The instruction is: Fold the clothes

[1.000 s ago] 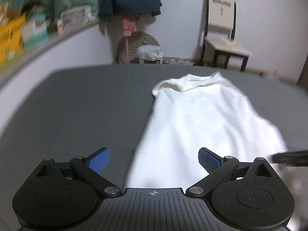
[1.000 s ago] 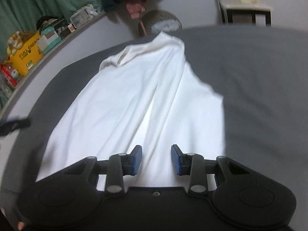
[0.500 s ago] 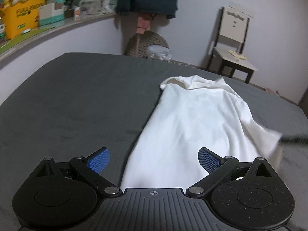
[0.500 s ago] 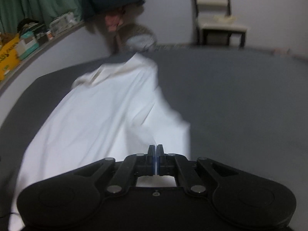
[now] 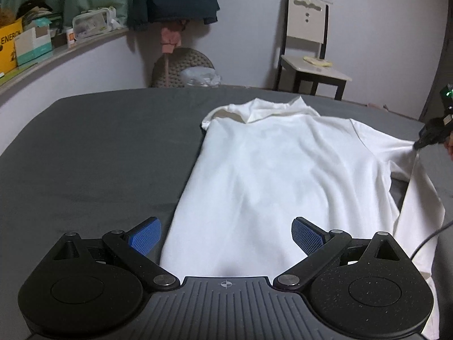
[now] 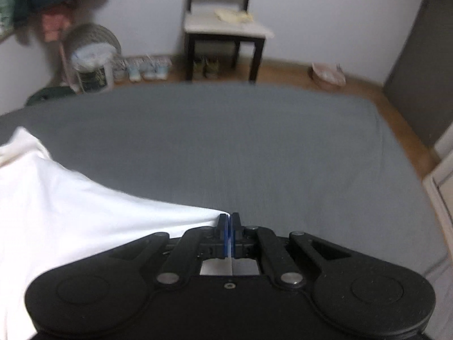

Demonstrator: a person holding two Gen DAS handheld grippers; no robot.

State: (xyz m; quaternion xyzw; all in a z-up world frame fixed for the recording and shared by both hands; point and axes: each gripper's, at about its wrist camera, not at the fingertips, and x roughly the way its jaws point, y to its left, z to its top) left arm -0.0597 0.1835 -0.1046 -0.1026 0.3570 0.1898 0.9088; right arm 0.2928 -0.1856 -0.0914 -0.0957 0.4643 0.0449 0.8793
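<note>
The shirt lies lengthwise on the bed, collar pointing away. The left gripper is spread wide; the right gripper pinches its sleeve.

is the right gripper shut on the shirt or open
Shut on it: the right gripper has its blue pads pressed together, pinching the white shirt's sleeve edge.

Hem of the white shirt hidden behind left gripper. Sleeve edge covered by the pads of right gripper. Far chair blurred, top cut off.
</note>
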